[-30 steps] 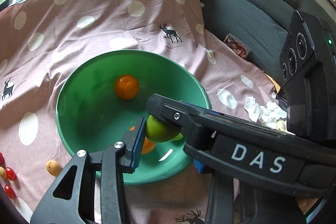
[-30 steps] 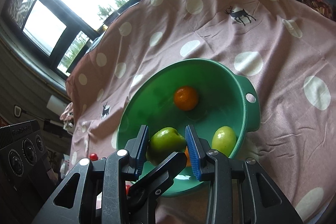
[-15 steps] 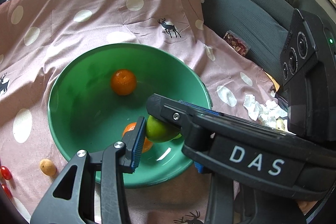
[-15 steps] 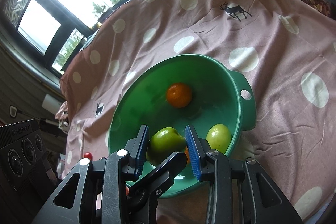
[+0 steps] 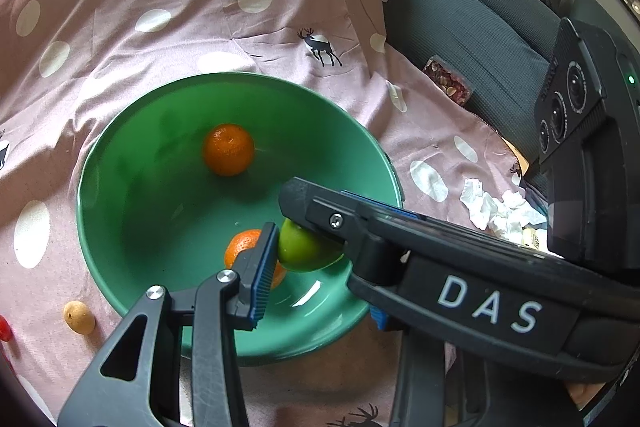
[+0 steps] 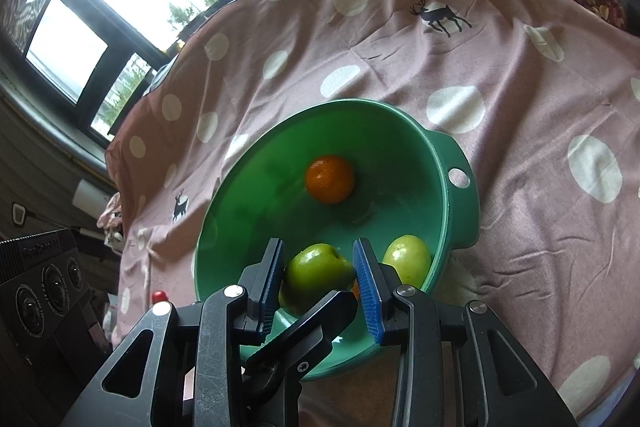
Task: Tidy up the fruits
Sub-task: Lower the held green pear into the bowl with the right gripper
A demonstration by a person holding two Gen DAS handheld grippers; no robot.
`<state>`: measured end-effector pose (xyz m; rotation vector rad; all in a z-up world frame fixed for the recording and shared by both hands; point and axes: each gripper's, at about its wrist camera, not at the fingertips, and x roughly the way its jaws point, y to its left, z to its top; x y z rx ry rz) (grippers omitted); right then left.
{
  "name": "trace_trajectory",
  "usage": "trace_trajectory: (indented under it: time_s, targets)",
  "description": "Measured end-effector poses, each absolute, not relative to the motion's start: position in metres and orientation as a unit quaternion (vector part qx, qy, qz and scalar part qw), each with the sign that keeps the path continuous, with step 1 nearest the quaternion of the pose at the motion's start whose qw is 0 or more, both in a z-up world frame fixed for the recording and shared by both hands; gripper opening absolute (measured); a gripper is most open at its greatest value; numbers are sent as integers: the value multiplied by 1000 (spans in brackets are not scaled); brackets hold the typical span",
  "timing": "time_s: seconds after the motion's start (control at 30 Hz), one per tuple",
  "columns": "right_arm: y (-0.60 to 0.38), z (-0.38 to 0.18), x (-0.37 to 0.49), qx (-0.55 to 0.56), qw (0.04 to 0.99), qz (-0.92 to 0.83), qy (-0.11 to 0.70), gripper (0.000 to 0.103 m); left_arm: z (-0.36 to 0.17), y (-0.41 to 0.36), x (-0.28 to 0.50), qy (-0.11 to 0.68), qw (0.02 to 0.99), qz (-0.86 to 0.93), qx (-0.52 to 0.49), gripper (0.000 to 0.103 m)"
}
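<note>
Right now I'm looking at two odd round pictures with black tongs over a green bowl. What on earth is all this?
There is no robot here. A person holds a two-fingered claw in each hand, and each claw carries a wide-angle camera looking along its fingers. One picture comes from the left claw, the other from the right claw. The black bar marked DAS in the left view is the right claw.

Below is a green bowl on a pink dotted cloth. Inside lie a far tangerine, a near tangerine and a loose green apple. The right claw grips the held green apple. The left claw's visible finger is against it, but the other is hidden, so I cannot tell whether it grips.
</note>
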<state>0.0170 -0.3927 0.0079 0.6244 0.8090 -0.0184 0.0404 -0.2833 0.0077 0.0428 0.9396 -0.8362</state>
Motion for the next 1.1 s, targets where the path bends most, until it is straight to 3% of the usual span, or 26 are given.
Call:
trace_trajectory:
  time_s: [1.1]
  targets:
    - [-392,4,21,280,874,-26,396,39,-4,-284,45,458,796,-396,2,42]
